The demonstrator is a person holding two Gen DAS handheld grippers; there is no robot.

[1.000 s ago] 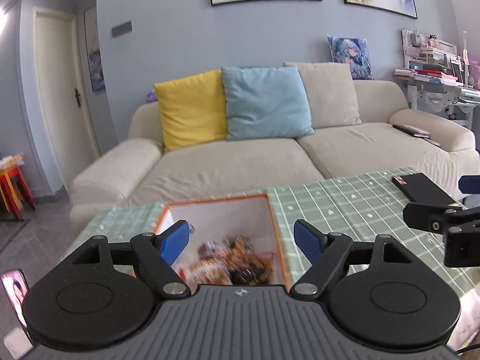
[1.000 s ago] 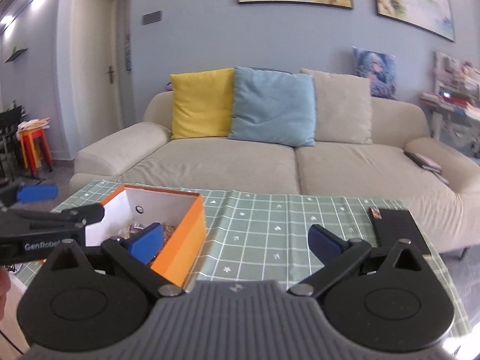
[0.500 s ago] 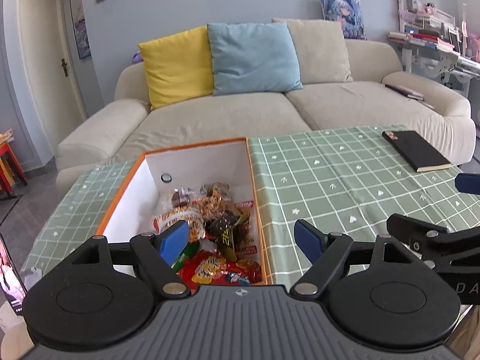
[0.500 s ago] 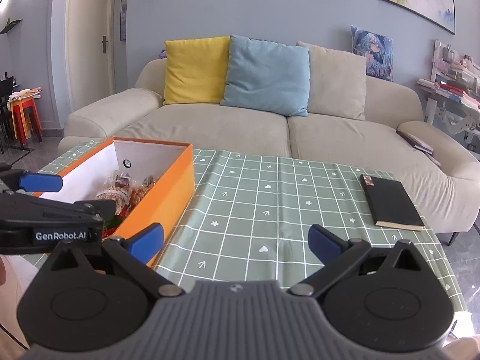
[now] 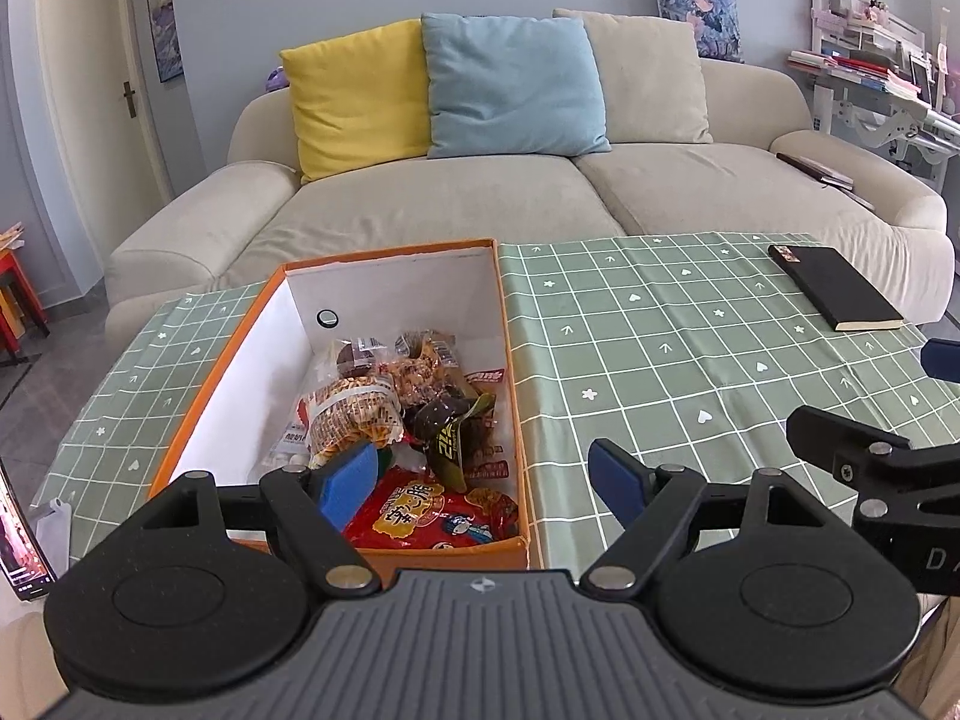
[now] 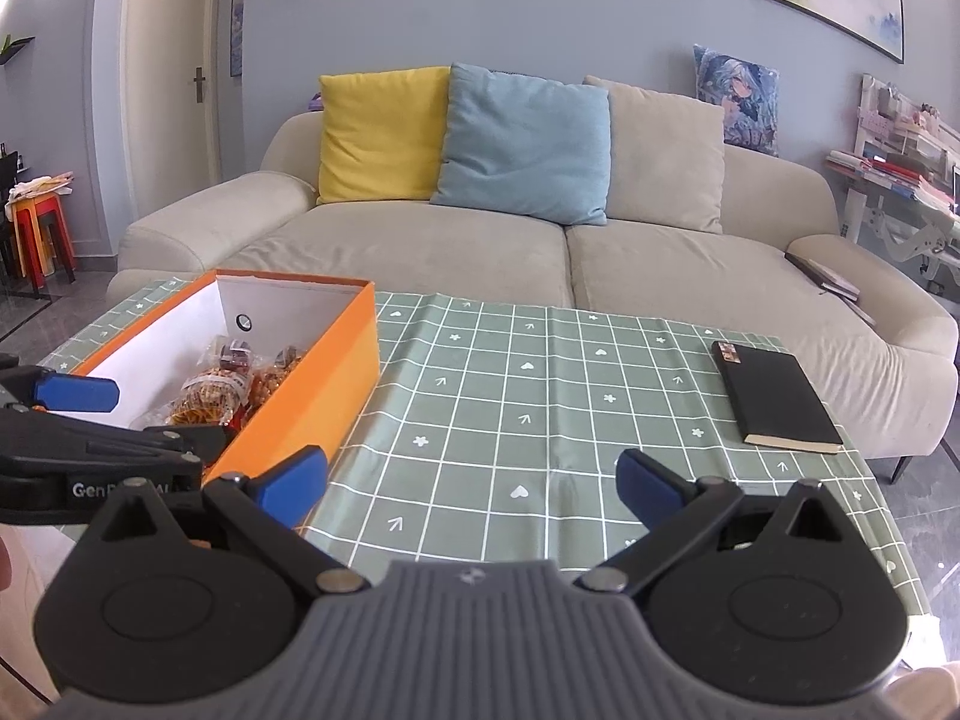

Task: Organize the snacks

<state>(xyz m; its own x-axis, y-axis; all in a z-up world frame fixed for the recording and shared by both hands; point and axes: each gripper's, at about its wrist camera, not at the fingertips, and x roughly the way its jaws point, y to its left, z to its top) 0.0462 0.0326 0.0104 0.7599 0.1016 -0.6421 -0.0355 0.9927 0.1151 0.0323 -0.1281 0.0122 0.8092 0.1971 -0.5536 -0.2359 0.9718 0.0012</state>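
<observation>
An orange box [image 5: 228,354] with white inner walls stands on the left of the green checked tablecloth [image 5: 660,360]. Inside it lie several snack packets [image 5: 384,402], among them a red one [image 5: 432,510] at the near end. My left gripper [image 5: 486,477] hovers open over the box's near right corner, nothing between its blue fingers. In the right wrist view the same orange box [image 6: 312,384] sits at left with snack packets [image 6: 222,396] showing. My right gripper [image 6: 474,483] is open above bare cloth, right of the box, holding nothing.
A black notebook [image 5: 834,294] lies at the table's far right, also the black notebook [image 6: 774,402] in the right wrist view. A beige sofa [image 6: 480,252] with yellow, blue and beige cushions stands behind the table. A phone [image 5: 21,540] leans at the left edge.
Both grippers have tilted down and risen, so the box's inside and the snacks now show in full. Both stay open and hold nothing.
</observation>
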